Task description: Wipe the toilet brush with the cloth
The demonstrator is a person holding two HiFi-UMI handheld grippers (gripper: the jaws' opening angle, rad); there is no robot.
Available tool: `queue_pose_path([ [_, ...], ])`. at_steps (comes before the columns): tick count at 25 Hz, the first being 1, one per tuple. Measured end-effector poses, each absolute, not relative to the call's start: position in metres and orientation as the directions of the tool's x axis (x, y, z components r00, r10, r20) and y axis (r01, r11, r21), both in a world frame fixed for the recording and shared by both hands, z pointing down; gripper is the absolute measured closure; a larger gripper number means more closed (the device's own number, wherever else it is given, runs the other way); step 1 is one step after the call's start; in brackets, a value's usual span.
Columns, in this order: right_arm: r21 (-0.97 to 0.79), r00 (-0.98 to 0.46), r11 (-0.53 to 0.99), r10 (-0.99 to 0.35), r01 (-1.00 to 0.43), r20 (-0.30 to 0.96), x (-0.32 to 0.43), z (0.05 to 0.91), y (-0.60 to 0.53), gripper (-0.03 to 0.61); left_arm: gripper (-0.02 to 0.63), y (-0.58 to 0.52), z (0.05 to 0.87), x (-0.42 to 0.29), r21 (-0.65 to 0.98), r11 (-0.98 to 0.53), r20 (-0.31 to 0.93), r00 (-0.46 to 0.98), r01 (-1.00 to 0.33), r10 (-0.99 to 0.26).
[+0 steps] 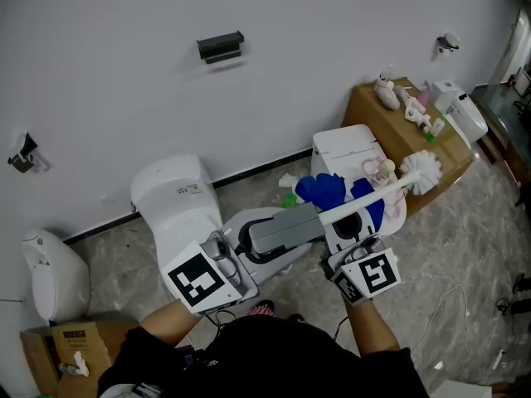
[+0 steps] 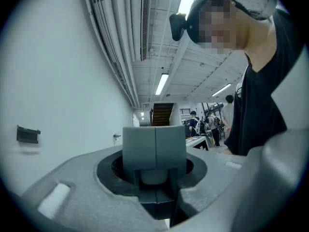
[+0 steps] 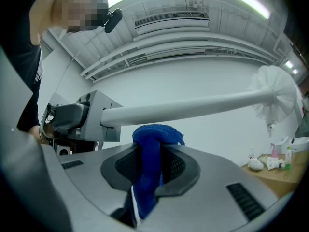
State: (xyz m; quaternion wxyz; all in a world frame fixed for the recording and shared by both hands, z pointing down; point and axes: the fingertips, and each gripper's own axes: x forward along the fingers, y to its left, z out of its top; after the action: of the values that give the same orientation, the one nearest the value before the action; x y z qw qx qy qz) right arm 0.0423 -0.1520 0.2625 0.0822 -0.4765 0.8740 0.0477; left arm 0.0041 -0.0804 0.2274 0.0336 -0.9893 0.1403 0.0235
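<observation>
**Head view.** The left hand-held gripper (image 1: 249, 240) clamps the grey grip of the brush (image 1: 373, 197). The white shaft runs up and right to the bristle head, above a tank (image 1: 348, 146). The right hand-held gripper (image 1: 358, 226) pinches the blue cloth (image 1: 323, 191), bunched beside the shaft.

**Right gripper view.** Only here is the cloth (image 3: 149, 149) seen squeezed between the jaws, its top just under the shaft; contact cannot be told.

**Left gripper view.** This shows the grip end-on between the jaws, and people in a far hall (image 2: 207, 124).

**Writing.** Both cubes carry square markers. The label on the toilet (image 1: 174, 201) is unreadable.
</observation>
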Motion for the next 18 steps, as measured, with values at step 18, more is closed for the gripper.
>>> queue_pose_path([
  [18,0.093,-0.576,0.573,-0.776,-0.814,-0.256,0.028,0.251,-0.14,0.5,0.454,-0.082,0.233,0.005,-0.061,-0.96,-0.034,0.962,-0.272,-0.27],
])
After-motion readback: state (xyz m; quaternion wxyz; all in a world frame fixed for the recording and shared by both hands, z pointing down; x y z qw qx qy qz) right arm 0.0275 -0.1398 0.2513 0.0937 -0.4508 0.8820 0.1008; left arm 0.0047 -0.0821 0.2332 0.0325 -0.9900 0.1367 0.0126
